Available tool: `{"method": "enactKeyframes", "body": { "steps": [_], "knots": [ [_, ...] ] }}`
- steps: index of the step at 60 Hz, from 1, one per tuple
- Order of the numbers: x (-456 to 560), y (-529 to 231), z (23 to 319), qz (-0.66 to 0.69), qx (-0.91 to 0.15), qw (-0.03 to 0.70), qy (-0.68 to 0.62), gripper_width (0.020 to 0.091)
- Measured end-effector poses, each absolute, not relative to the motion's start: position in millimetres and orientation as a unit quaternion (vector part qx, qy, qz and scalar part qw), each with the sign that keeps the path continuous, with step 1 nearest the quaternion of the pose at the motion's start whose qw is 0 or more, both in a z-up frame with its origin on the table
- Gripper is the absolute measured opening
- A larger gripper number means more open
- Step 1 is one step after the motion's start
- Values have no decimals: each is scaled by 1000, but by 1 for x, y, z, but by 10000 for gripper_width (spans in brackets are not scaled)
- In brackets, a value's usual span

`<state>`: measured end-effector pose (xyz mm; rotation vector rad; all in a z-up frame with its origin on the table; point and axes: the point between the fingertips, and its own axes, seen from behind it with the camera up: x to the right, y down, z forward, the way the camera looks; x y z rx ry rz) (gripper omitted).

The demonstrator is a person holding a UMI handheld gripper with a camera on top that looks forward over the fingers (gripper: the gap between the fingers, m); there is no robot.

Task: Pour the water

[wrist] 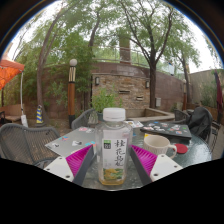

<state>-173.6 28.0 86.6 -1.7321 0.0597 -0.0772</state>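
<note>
An outdoor courtyard with trees, a brick wall and metal garden chairs surrounds a grey tabletop [70, 140], on which the things for pouring stand. The tongs [113, 162] reach forward over the near edge of the tabletop with a clear plastic bottle [114, 148] standing upright between the two pink pads [80, 160]. The pads sit right beside the bottle's sides, yet whether they press on it or only flank it cannot be told from this view. The bottle has a white cap and a label with green lettering, and holds pale liquid; it is held low on its body, probably so it can be tipped later without slipping. A white cup [160, 146] on a saucer stands just to the right of the bottle, toward the far right edge of the tabletop, likely the target for the water. Beyond it lies a dark tray [168, 129].
</note>
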Motion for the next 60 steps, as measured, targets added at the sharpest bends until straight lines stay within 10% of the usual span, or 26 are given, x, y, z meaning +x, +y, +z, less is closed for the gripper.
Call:
{"method": "enactKeyframes", "body": {
  "steps": [6,10,31,41,60],
  "knots": [
    [-166,47,97,-62,-749,659,30,820],
    [-163,59,95,-75,-749,658,13,648],
    [-168,59,91,-59,-746,663,-25,624],
    [-167,63,98,-14,-752,659,7,499],
    [-146,74,176,507,-593,519,347,469]
  ]
}}
